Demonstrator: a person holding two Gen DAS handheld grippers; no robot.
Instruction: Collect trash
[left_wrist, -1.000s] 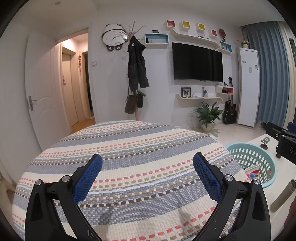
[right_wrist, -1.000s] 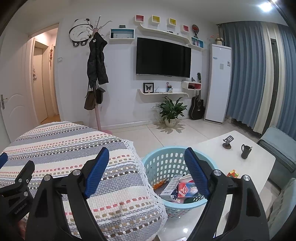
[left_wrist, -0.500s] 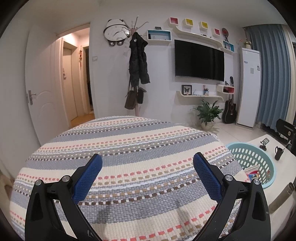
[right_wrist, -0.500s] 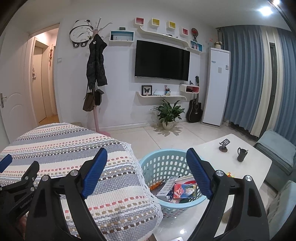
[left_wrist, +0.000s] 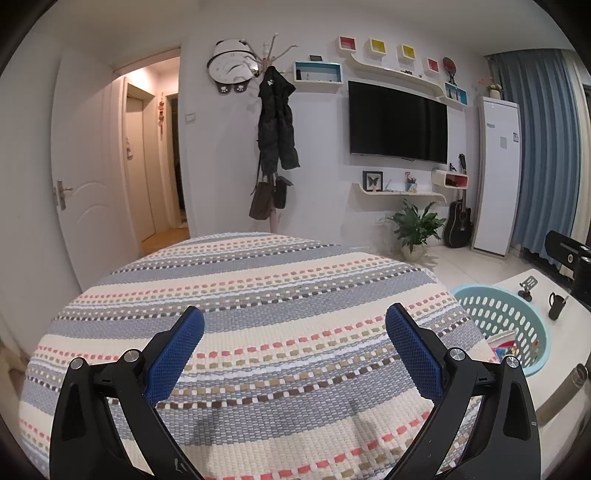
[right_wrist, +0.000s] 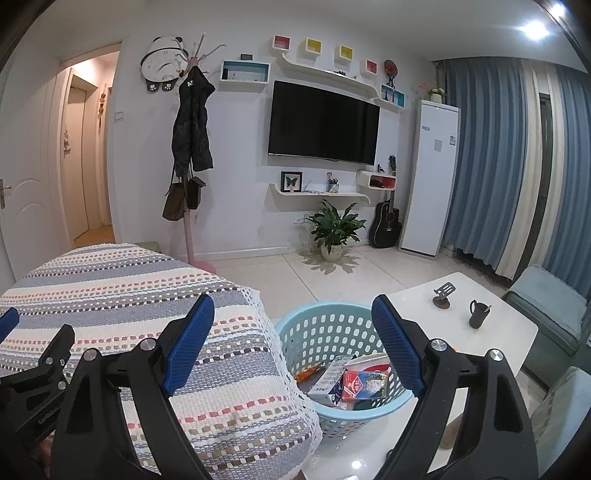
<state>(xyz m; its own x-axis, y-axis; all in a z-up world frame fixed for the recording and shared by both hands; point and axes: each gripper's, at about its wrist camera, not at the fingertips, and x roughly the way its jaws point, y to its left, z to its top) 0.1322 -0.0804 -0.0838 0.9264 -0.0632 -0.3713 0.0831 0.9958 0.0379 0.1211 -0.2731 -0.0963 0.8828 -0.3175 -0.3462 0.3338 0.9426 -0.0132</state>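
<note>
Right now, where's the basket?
The basket sits low centre in the right wrist view, on the white table, touching the striped cloth on its left; in the left wrist view it's at the far right edge.

Both fisheye views were sharp and evenly lit by cool indoor light. In the right wrist view a ceiling lamp (right_wrist: 535, 29) blazed at the upper right corner, blown out to white. Warmer yellowish light filled the hallway (left_wrist: 155, 147) behind the open door. Soft double shadows of the left hand-held gripper (left_wrist: 293, 332) fell on the striped knitted cover (left_wrist: 258, 288) near its lower edge. The white worktop (right_wrist: 480, 332) carried small glare spots at its near edge. Straight lines bowed strongly outward, and black vignetting closed every corner.
</note>
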